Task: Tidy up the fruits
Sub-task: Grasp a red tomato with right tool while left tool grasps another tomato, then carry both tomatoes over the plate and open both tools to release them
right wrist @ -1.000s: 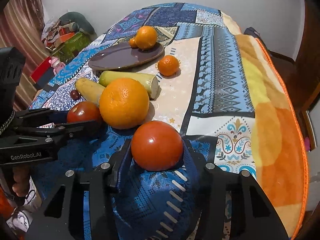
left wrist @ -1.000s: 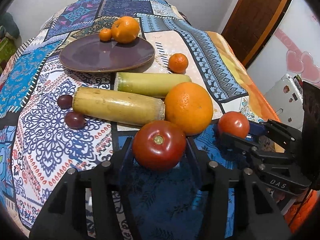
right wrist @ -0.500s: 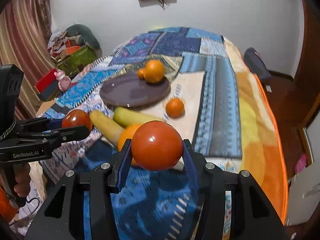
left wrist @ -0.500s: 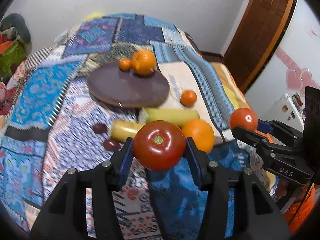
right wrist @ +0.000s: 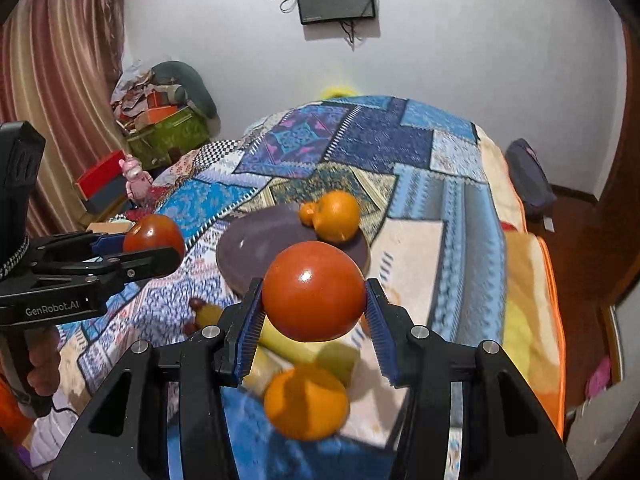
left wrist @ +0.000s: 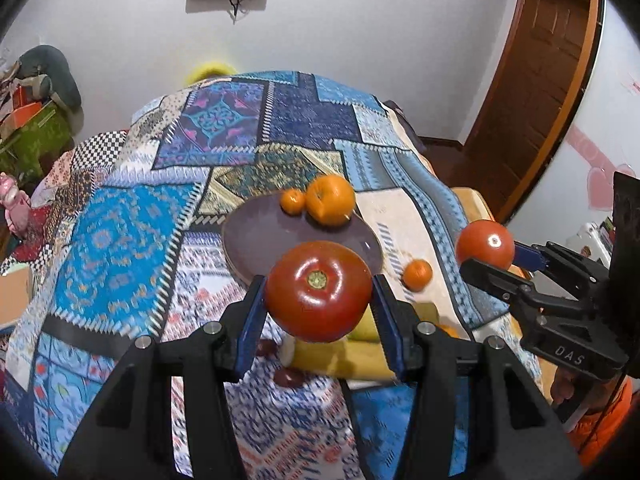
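A: What changed in the last second?

B: Both tomatoes have left the cloth. A second ago each sat on the blanket between the pads; now the left gripper (left wrist: 319, 312) pinches the left tomato (left wrist: 319, 290) in mid-air at the centre of the left view, and the right gripper (right wrist: 313, 312) pinches the right tomato (right wrist: 313, 290) the same way in the right view. Both cameras have risen and tipped up, so the wall and a dark screen now fill the top of each frame.

A: And for the task?

B: My reading is that the pick is done and the carry is under way, likely toward the plate (left wrist: 256, 236), which shows just above each held tomato. It already bears an orange (left wrist: 330, 199) and a small mandarin (left wrist: 292, 202) at its far rim.

A: What's still on the blanket?

B: A second mandarin (left wrist: 417, 275) right of the plate, a big orange (right wrist: 306, 402) at lower centre of the right view, and two yellow-green stalks (right wrist: 308, 350) mostly hidden behind the grippers.

A: Which way do the tomatoes point?

B: The left one's green stem scar faces the camera, so its stem axis runs roughly along the view, tipped slightly up. It's squat, wider across the pads than tall. The right one shows only smooth skin, so I can't tell its stem direction

A: Grip secure?

B: Both pairs of blue pads press the flanks near the widest part; it looks steady
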Action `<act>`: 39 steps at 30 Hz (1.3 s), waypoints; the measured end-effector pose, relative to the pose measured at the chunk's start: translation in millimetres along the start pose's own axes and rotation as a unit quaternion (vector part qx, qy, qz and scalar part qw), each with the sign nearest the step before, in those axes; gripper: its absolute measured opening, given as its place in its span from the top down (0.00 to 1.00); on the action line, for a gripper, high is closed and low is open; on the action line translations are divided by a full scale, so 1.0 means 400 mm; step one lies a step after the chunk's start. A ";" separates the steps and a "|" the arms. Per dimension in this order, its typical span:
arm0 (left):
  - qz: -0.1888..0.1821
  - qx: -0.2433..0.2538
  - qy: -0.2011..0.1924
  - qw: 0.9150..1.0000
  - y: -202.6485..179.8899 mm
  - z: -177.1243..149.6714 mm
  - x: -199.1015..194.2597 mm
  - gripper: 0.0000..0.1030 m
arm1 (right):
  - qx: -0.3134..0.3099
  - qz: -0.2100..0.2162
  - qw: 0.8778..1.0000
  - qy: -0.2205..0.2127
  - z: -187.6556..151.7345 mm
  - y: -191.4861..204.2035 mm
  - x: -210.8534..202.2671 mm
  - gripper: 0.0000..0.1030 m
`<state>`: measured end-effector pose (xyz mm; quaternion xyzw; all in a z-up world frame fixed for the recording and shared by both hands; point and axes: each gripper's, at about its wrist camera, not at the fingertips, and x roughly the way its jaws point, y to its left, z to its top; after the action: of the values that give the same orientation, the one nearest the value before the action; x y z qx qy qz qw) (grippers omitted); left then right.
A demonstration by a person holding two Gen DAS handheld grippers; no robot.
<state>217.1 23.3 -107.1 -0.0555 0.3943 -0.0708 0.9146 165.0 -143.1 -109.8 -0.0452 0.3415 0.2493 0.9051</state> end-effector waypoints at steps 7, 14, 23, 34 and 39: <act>0.015 0.004 -0.004 1.000 0.049 0.068 0.049 0.50 | -0.019 0.007 1.000 0.003 0.062 0.022 0.076 0.56; 0.027 0.002 0.012 1.000 0.110 0.109 0.127 0.50 | -0.026 0.019 0.999 0.028 0.097 0.033 0.173 0.56; 0.030 -0.002 0.053 0.998 0.171 0.124 0.246 0.50 | -0.052 0.034 0.995 0.082 0.115 0.053 0.310 0.56; 0.027 -0.004 0.091 0.995 0.199 0.125 0.370 0.50 | -0.075 0.039 0.988 0.130 0.113 0.064 0.385 0.56; 0.021 -0.001 0.100 0.995 0.193 0.125 0.398 0.50 | -0.072 0.043 0.985 0.152 0.112 0.060 0.411 0.56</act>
<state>368.4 73.8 -198.6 -0.0403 0.4846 -0.0563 0.8720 285.8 -41.8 -178.9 -0.1330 0.4576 0.3025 0.8255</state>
